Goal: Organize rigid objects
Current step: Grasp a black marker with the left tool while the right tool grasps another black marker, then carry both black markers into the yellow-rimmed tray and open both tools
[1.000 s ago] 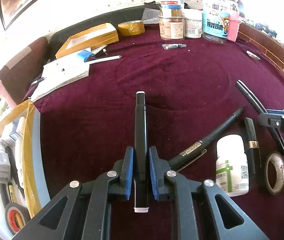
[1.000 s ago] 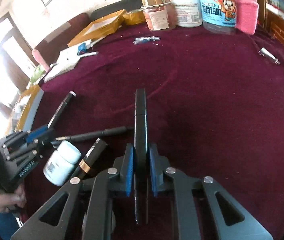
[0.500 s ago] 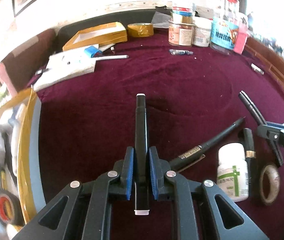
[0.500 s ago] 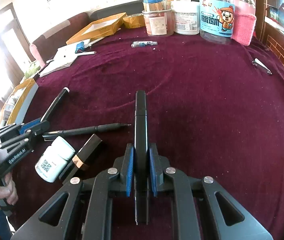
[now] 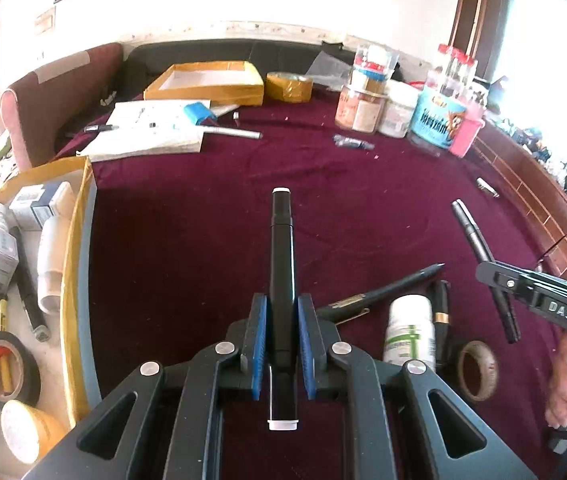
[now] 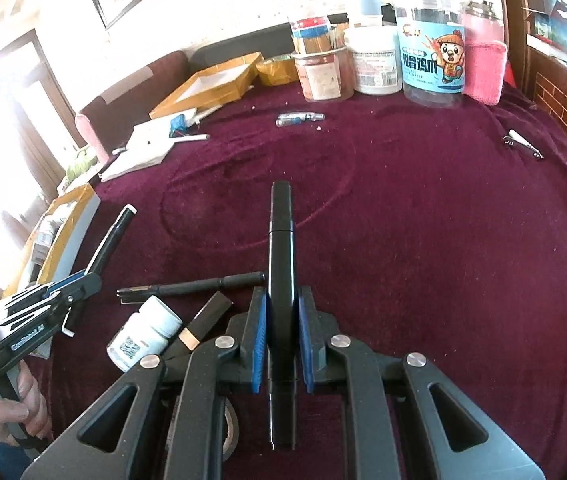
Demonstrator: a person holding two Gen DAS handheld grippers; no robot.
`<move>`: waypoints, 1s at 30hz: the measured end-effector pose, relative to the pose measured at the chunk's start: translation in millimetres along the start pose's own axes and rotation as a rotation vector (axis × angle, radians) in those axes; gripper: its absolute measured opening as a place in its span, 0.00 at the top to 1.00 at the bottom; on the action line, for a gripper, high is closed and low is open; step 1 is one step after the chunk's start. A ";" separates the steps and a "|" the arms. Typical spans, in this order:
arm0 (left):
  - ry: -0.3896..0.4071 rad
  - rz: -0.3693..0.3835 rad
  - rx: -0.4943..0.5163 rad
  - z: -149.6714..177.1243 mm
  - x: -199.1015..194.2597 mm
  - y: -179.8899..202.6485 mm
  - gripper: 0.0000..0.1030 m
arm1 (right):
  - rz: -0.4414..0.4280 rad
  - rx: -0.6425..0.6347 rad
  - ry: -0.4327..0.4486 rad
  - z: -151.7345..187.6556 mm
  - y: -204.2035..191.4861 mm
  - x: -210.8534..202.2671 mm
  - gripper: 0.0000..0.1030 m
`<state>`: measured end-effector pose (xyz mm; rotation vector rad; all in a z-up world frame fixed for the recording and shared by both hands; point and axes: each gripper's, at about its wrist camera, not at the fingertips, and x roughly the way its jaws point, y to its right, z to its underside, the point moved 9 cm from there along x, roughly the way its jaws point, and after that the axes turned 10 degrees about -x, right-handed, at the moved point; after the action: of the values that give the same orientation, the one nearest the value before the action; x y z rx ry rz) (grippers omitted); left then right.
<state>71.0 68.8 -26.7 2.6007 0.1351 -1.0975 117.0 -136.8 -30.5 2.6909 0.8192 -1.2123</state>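
Your left gripper [image 5: 279,340] jaws clamp a black marker [image 5: 281,256]; your right gripper [image 6: 279,336] jaws clamp a black pen [image 6: 281,248], both above the tabletop [image 6: 423,220]. Left of the pill bottle [image 5: 409,334] stands the yellow box [image 5: 71,264], already holding bottles and tape. Against the bottle lie one uncapped pen [image 5: 387,286], one gold-banded tube [image 5: 440,312] and one tape ring [image 5: 477,370]. Beyond the bottle the cloth lies open up to four jars [image 6: 379,64].
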 end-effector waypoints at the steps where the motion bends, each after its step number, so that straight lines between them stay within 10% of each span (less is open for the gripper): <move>1: 0.005 0.007 0.000 0.1 -3.3 0.7 0.86 | -0.004 0.003 0.004 -0.5 -0.2 -0.9 0.87; 30: 0.085 0.055 -0.052 10.0 -47.8 -12.3 0.86 | -0.111 -0.042 0.069 -1.3 -33.6 -17.4 0.86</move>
<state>28.1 78.9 -2.3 2.5890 0.1097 -0.9531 91.6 -115.4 -12.3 2.6996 1.0040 -1.1145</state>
